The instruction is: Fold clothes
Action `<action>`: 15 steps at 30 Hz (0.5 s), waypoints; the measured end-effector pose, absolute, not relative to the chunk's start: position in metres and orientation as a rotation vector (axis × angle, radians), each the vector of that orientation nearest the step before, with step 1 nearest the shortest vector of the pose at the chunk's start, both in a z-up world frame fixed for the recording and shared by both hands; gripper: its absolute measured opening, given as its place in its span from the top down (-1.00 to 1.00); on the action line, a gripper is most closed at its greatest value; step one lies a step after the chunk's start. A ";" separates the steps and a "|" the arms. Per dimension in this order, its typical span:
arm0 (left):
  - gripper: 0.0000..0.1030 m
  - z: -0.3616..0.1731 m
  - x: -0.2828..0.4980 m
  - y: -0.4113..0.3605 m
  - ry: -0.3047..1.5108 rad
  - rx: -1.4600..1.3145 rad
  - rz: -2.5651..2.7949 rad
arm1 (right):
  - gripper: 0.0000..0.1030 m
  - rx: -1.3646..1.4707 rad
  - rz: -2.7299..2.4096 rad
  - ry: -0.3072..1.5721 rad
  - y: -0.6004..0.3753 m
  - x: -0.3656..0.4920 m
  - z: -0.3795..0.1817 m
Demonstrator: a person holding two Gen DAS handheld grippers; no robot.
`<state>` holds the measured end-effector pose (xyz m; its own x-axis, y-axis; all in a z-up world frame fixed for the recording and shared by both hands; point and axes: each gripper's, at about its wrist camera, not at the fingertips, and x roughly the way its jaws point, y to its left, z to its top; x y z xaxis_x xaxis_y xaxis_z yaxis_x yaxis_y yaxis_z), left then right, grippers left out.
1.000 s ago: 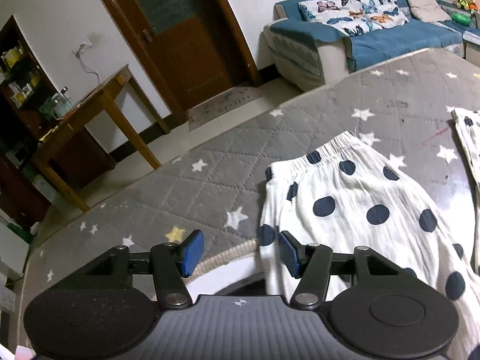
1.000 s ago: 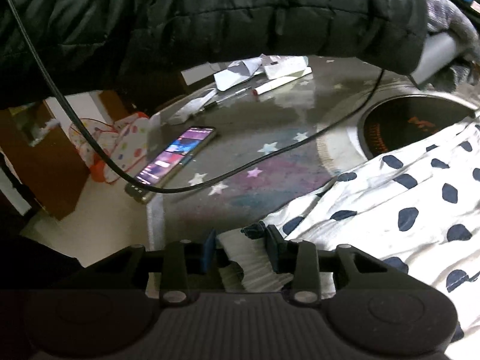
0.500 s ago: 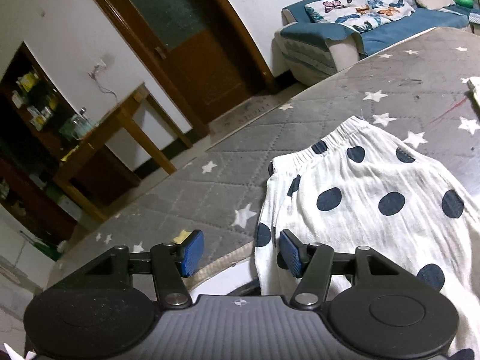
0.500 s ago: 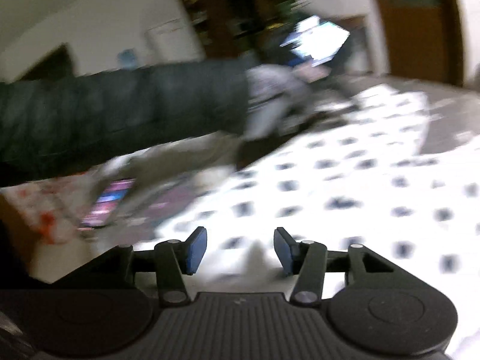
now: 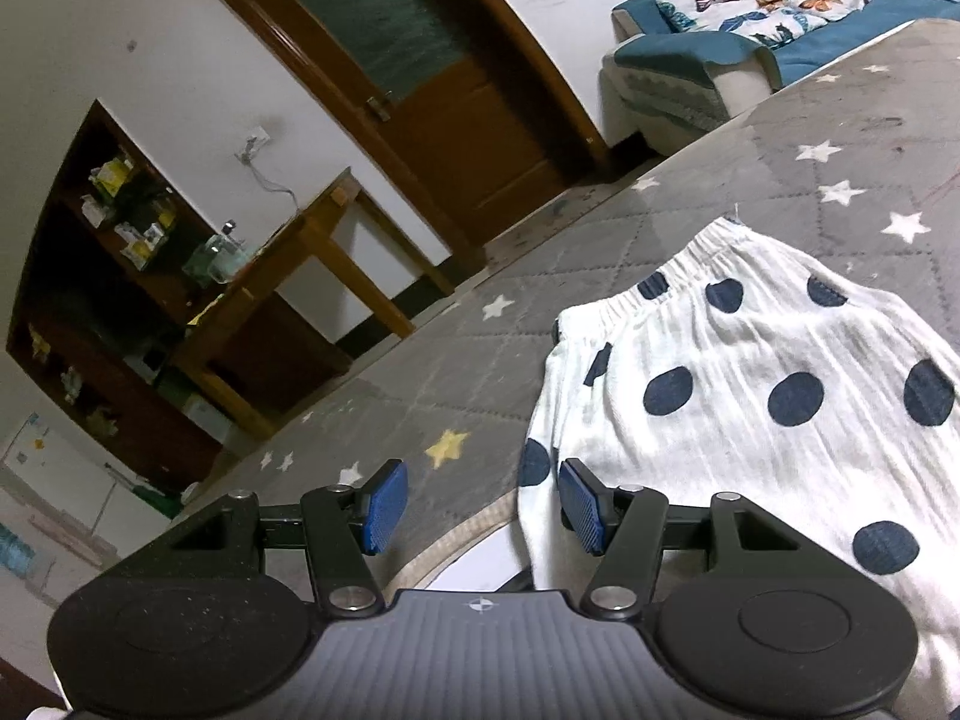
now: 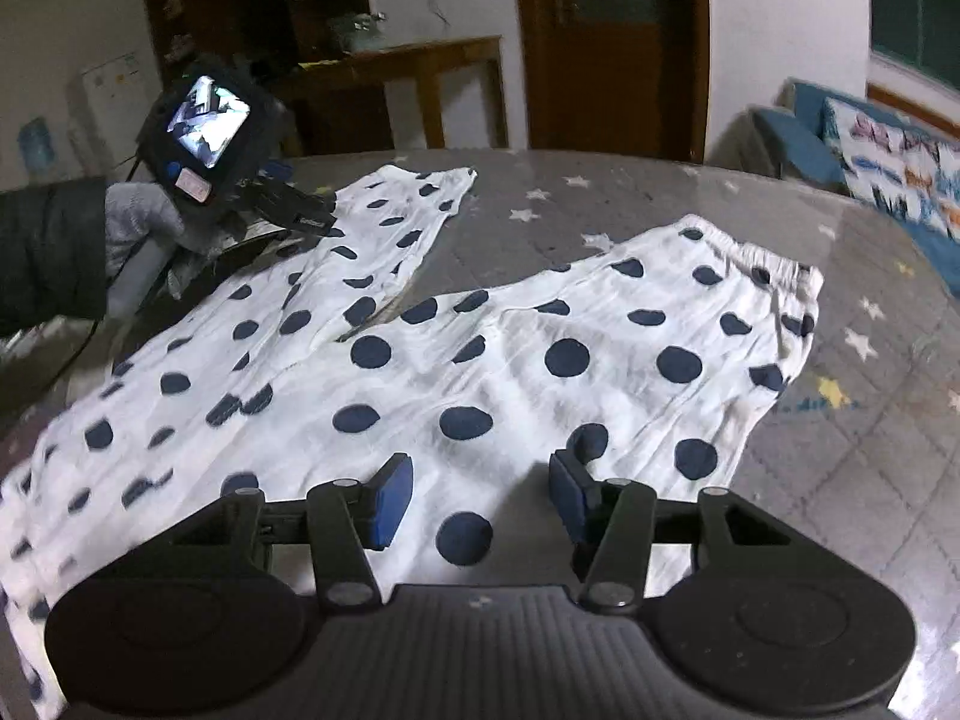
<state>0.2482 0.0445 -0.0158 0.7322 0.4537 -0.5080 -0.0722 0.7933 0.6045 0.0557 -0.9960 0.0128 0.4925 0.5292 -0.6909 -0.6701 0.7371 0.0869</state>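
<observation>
Right wrist view: right gripper (image 6: 480,501), earlier clamping trousers (image 6: 480,360), now open.

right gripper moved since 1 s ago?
Yes. The right gripper let go of the pants edge, opened, and swung from the phone side to face the door, with the pants spread ahead.

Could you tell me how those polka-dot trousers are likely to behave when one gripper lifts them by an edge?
The polka-dot trousers look thin and crinkled, so they will probably drape and sag, not hold shape. They seem light. One leg edge hangs off the table, so pulling may drag the whole garment.
</observation>
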 end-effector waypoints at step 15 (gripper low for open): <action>-0.16 0.030 0.242 0.071 0.643 0.430 0.333 | 0.00 -0.213 0.700 0.731 -1.004 0.079 0.037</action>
